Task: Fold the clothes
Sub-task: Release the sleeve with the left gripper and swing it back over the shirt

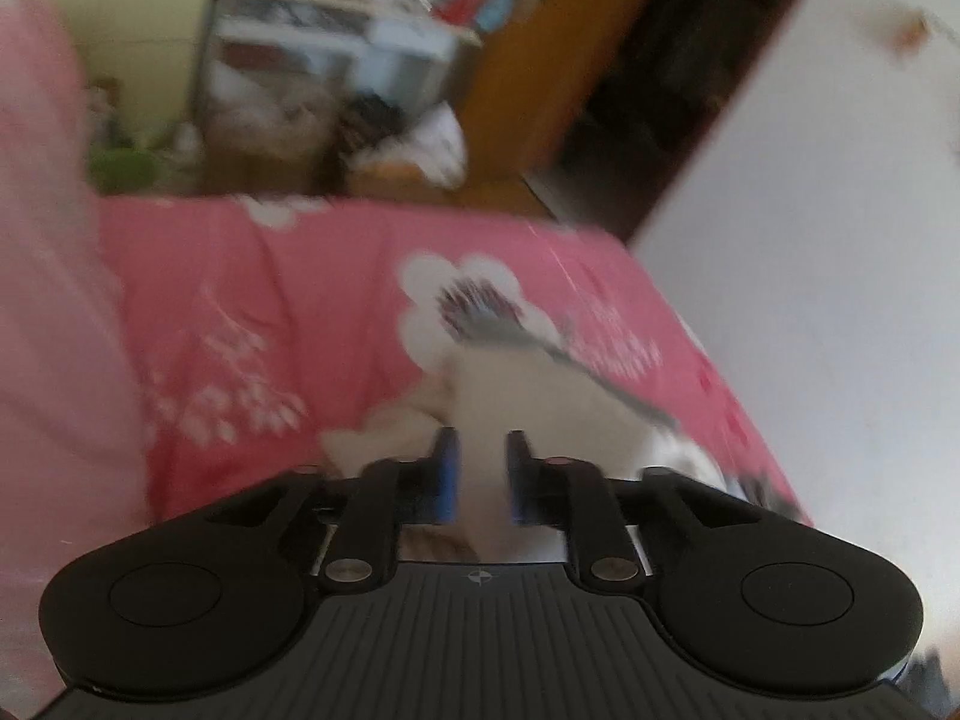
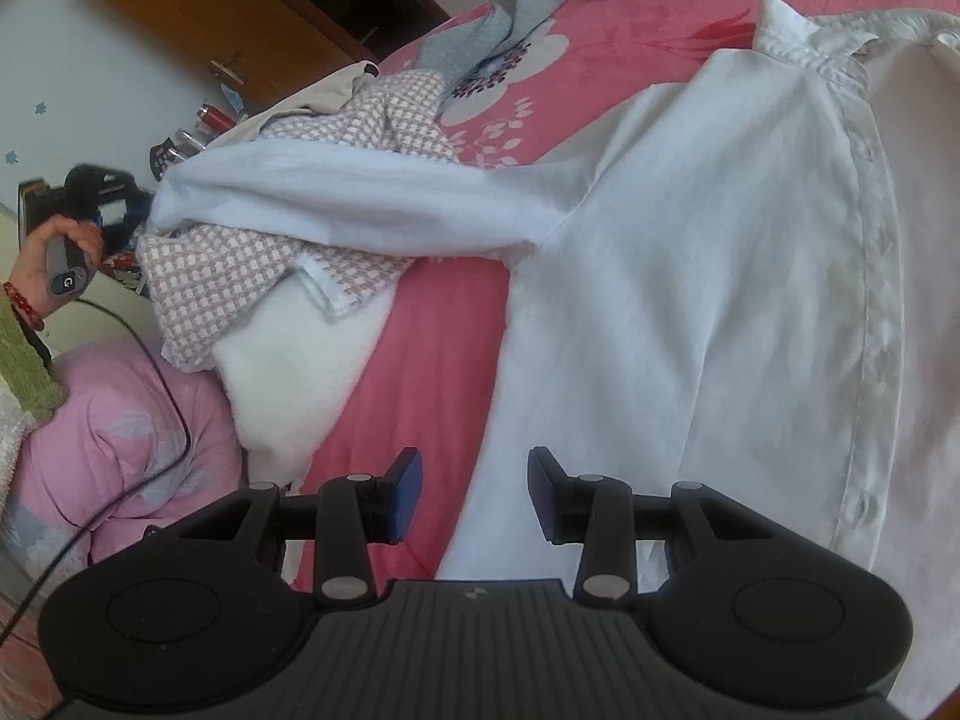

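From the right wrist view, a pink pillow [image 2: 120, 420] sits at the bed's left edge. The left gripper [image 2: 129, 204], jaws slightly apart, has the white shirt [image 2: 690, 300] sleeve between them; whether they pinch it I cannot tell. A checked garment [image 2: 240, 276] lies under that sleeve on the pink bedsheet [image 2: 438, 324]. The right gripper [image 2: 474, 495] hangs open over the shirt's hem.
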